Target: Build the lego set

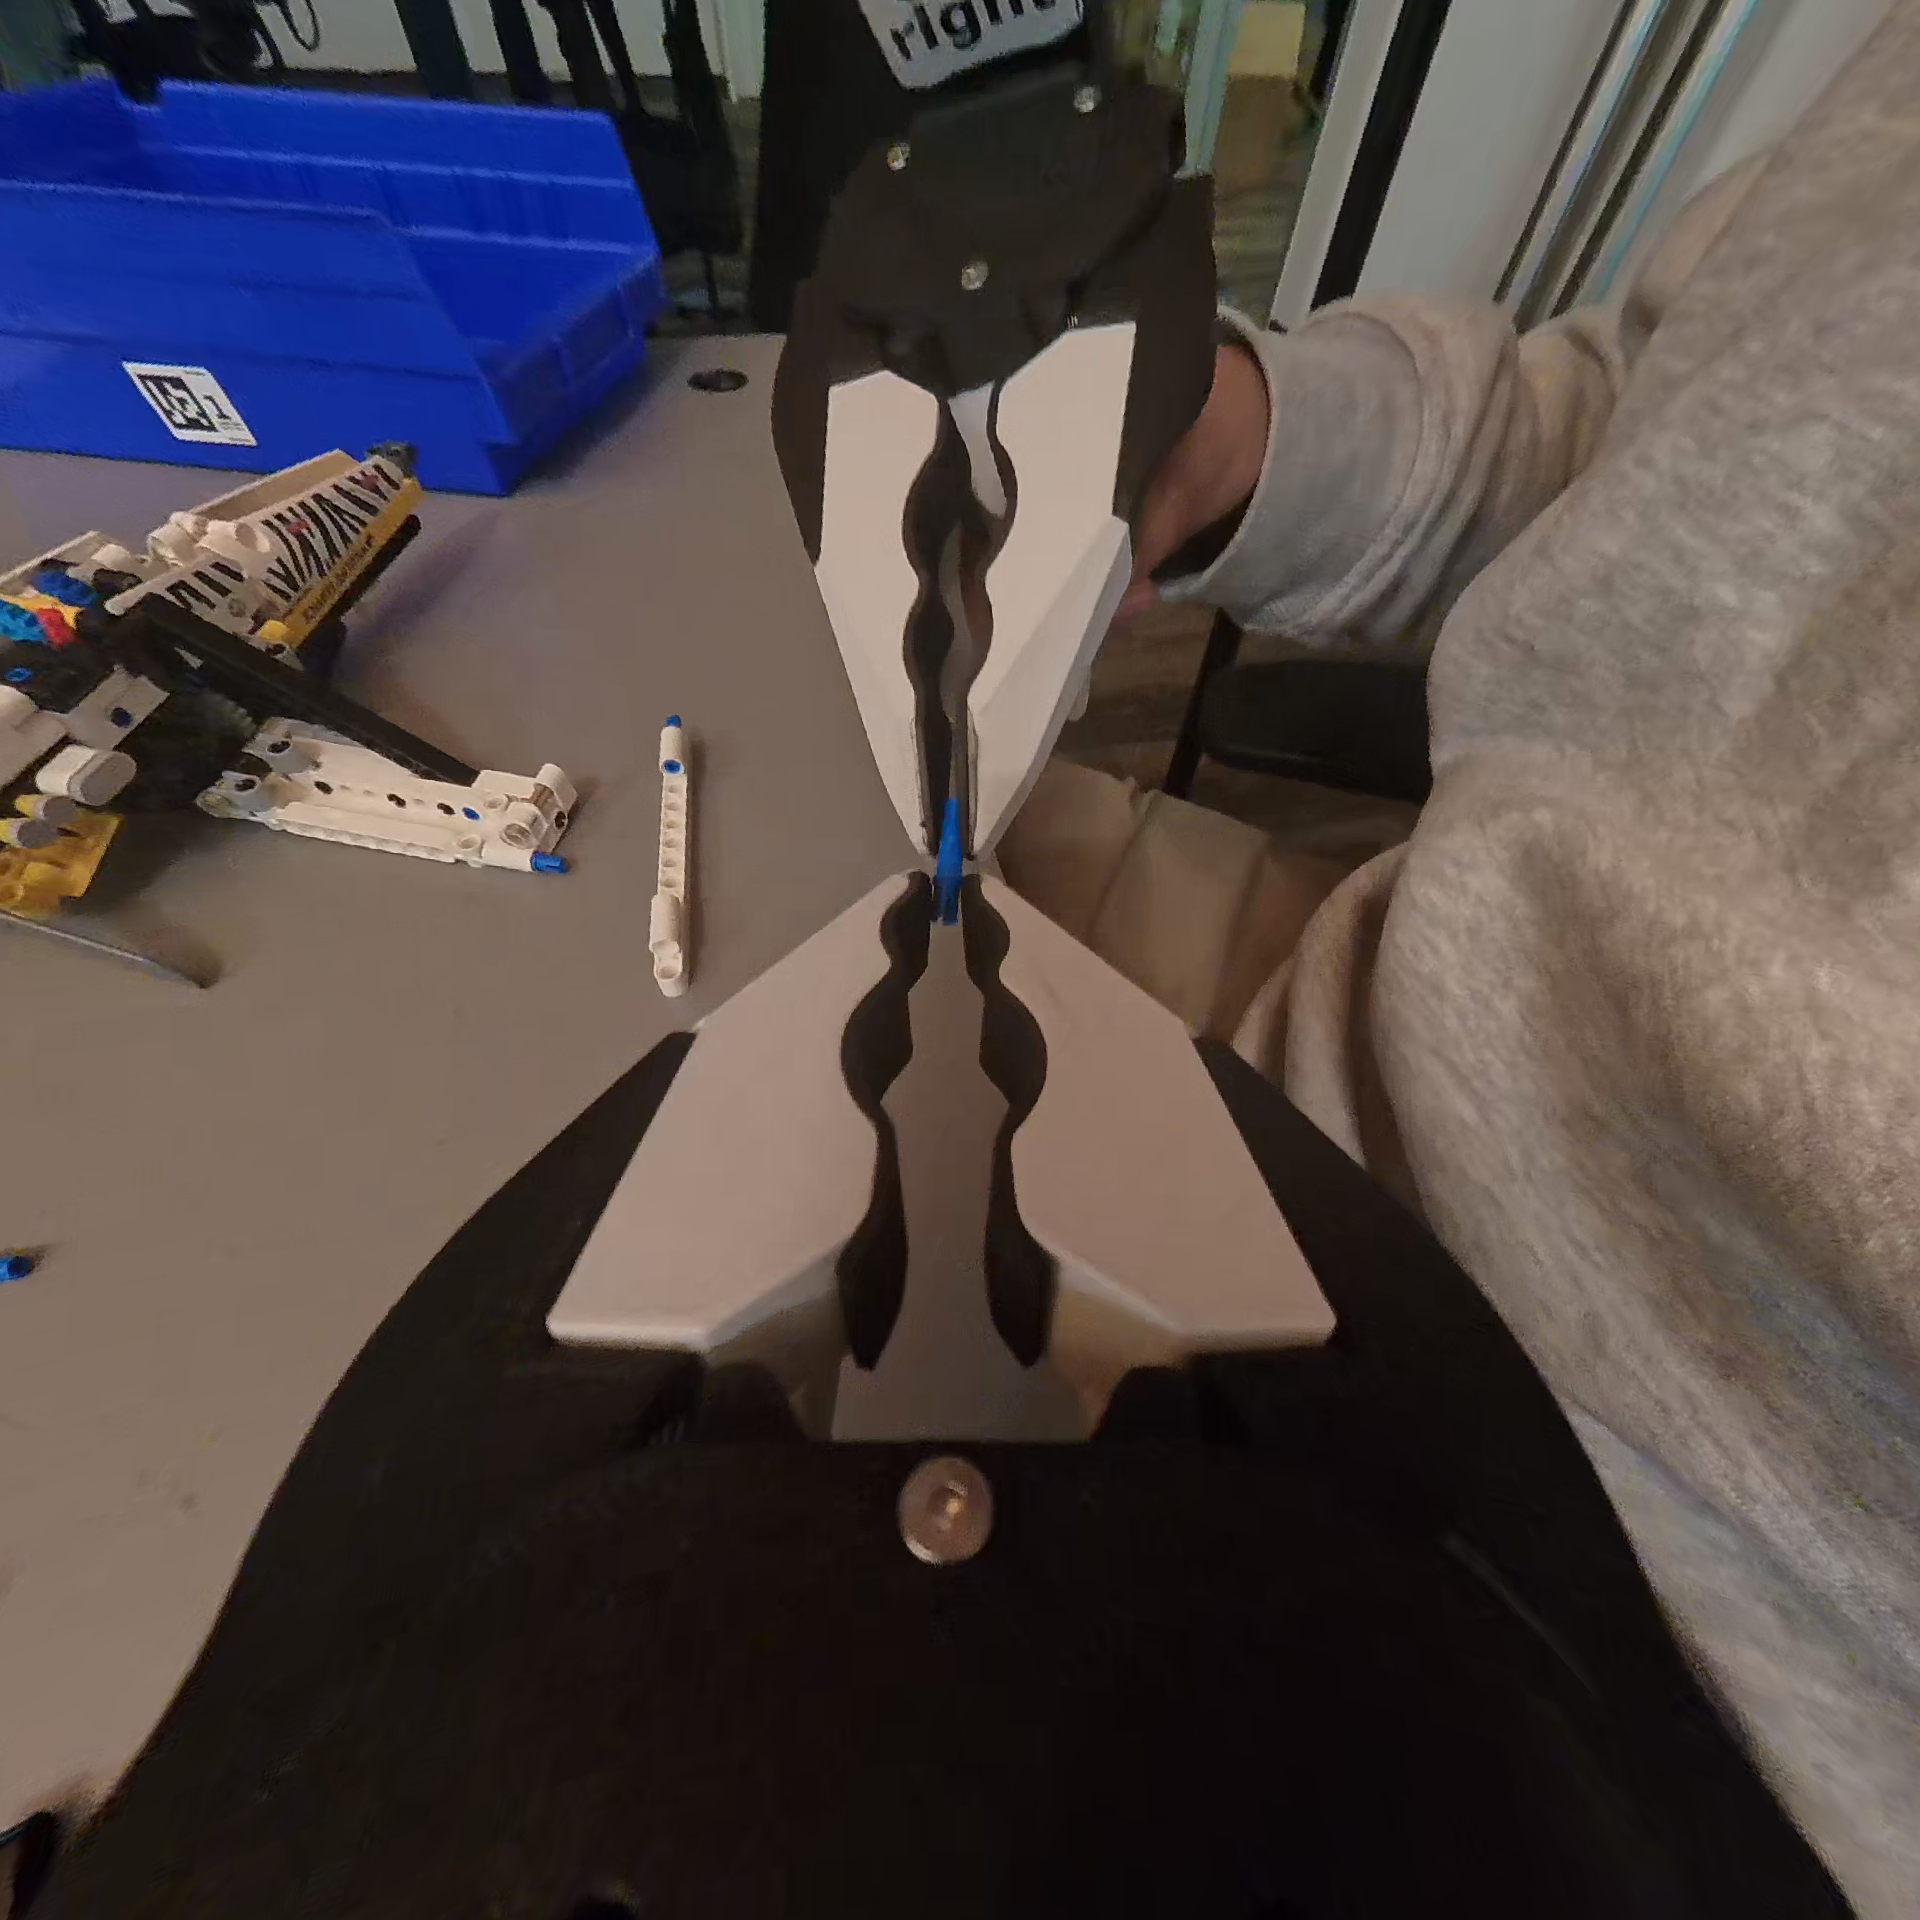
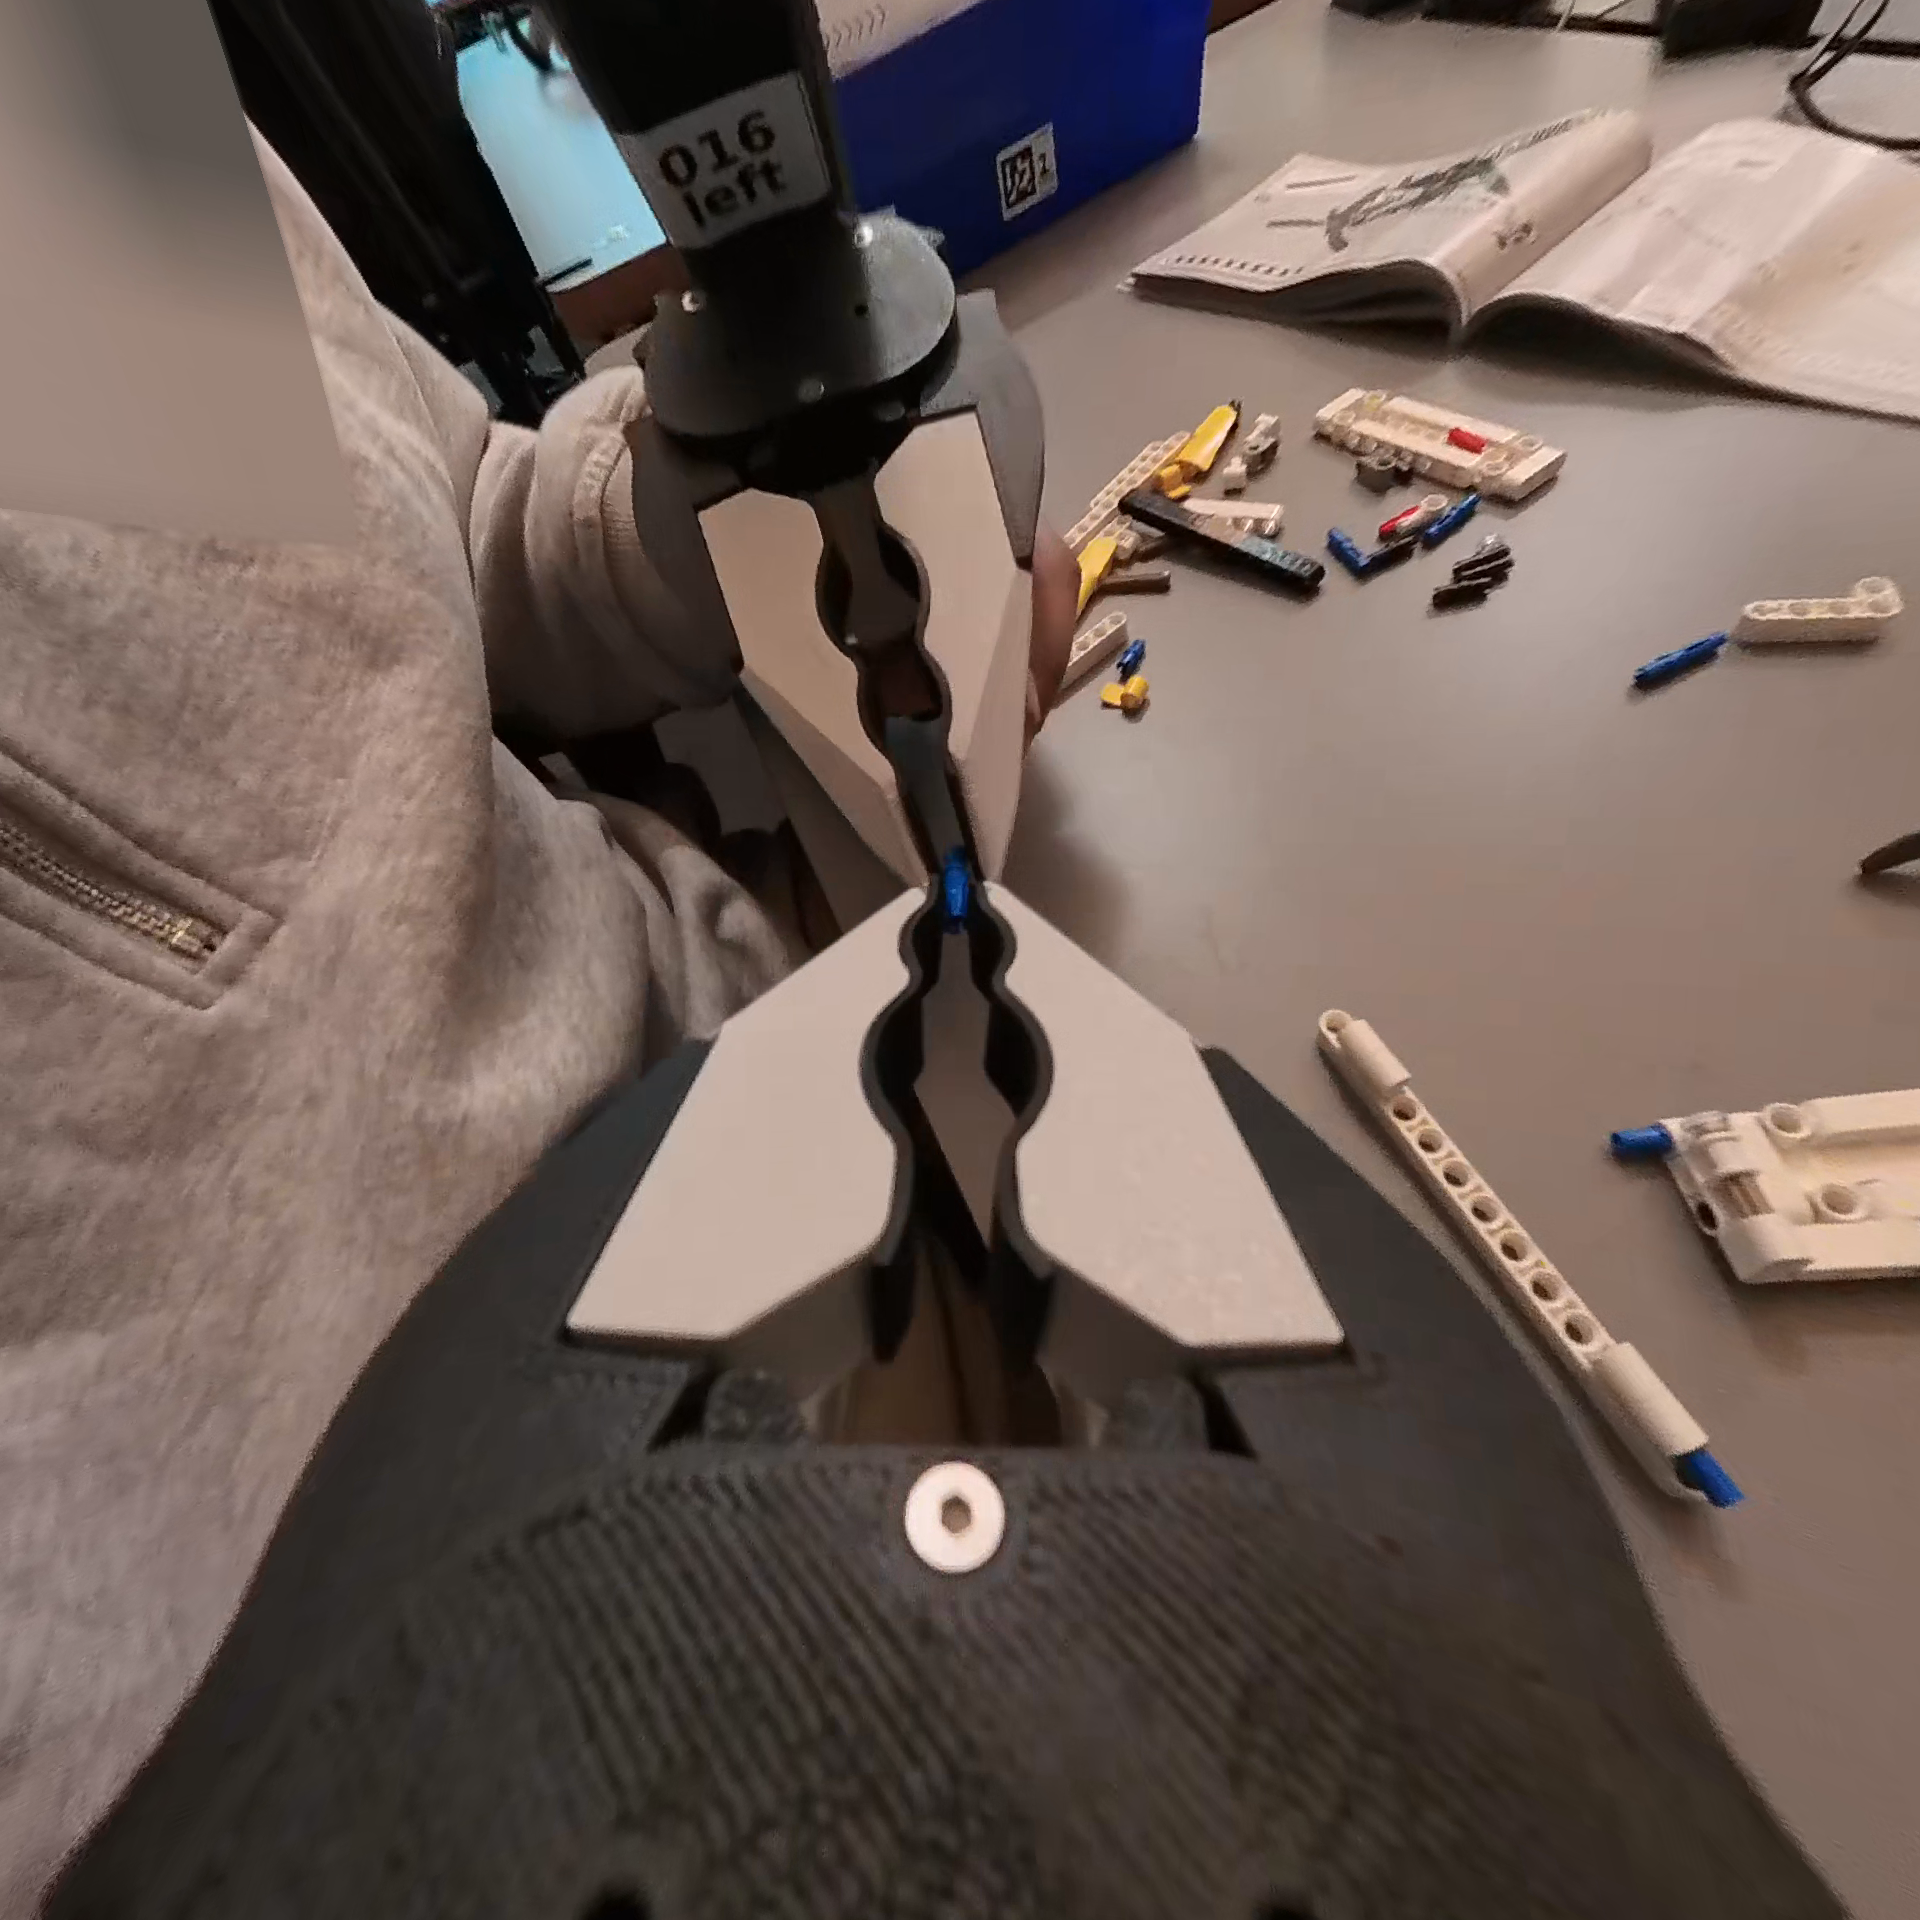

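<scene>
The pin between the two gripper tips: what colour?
Blue pin; clearest in left wrist view.

a grey table [image 1: 436, 1091] spreads under everything. at its far left edge in the left wrist view sits a blue plastic bin [image 1: 312, 270] with a small square black-and-white marker sticker [image 1: 189, 403] on its front. in the right wrist view an open paper booklet [image 2: 1558, 239] lies flat at the far right of the table, near a dark cable [image 2: 1839, 42] trailing off the top corner. a person's grey fleece sleeve [image 1: 1621, 935] fills the near side, and a brass zip [image 2: 114, 894] shows on the garment.
</scene>
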Demonstrator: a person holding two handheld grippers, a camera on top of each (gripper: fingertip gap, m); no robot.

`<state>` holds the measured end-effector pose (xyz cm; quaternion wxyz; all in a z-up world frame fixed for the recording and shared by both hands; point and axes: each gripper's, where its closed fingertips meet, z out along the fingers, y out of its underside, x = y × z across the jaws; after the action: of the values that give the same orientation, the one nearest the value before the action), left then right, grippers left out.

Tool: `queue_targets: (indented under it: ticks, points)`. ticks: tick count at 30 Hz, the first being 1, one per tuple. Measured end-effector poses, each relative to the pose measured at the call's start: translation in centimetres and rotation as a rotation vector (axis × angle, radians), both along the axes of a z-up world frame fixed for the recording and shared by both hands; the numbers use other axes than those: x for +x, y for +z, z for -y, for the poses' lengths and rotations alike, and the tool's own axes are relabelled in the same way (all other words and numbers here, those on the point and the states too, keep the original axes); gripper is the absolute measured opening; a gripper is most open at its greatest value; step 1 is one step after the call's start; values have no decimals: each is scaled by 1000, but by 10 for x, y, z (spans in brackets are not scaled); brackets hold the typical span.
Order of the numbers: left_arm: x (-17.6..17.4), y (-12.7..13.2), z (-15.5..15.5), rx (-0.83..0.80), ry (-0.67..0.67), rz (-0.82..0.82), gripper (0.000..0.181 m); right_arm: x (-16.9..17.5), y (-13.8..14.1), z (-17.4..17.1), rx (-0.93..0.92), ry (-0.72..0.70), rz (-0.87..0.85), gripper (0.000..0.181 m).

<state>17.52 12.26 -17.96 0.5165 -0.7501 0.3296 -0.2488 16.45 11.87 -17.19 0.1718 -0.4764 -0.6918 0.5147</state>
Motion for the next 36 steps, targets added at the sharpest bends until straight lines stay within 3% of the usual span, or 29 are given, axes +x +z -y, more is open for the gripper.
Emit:
queue_targets:
  ticks: [13, 18, 23, 26, 31, 36]
  points:
    - [1, -15, -5, -36, -12, -94, 2, -1, -16, -2, 8, 36, 95, 3]
    - [-7, -7, -12, -51, 23, -27, 2, -7, -7, -9, -2, 5, 29, 3]
    - [-34, -25, -38, -166, 200, -73, 2, -16, -20, -55, 253, -126, -40, 23]
    - [-36, -37, -47, -246, 211, -92, 2, -16, -45, -75, 397, -129, 34, 22]
    - [-40, -45, -54, -299, 193, -132, 2, -25, -62, -79, 446, -91, 77, 31]
    - [-43, -54, -52, -362, 148, -196, 3, -29, -65, -75, 406, -34, 74, 10]
